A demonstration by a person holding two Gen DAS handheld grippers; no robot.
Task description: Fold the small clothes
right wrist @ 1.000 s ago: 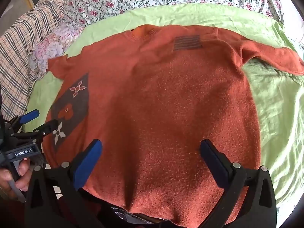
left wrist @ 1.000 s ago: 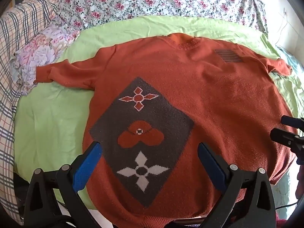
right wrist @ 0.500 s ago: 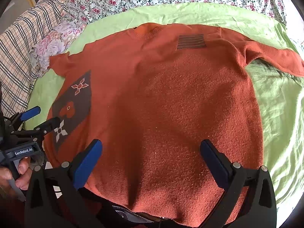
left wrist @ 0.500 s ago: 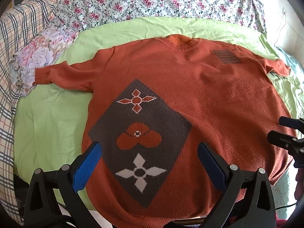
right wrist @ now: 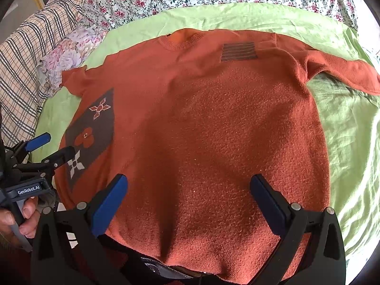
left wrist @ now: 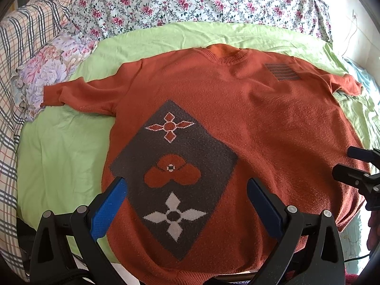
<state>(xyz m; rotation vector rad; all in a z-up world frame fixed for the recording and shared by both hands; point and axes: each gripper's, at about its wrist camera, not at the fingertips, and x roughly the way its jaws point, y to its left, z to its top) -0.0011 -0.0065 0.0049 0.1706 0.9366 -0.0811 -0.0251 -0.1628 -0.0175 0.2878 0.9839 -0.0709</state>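
A: Where does the sweater (left wrist: 261, 123) lie?

B: Flat and face up on the green sheet (left wrist: 59, 156), just ahead of both tools, collar far away, hem nearest. Its dark diamond patch (left wrist: 173, 173) sits between the left gripper's (left wrist: 185, 204) blue fingers.

A: And the tools?

B: Both spread wide, holding nothing. The right gripper (right wrist: 187, 199) hangs over the plain half of the body, near the hem.

A: Anything changed in the last second?

B: Little. The sweater has slid slightly lower in both views, so the grippers have likely eased forward. No fold has begun; probably the hem or a sleeve (left wrist: 80, 95) gets taken first
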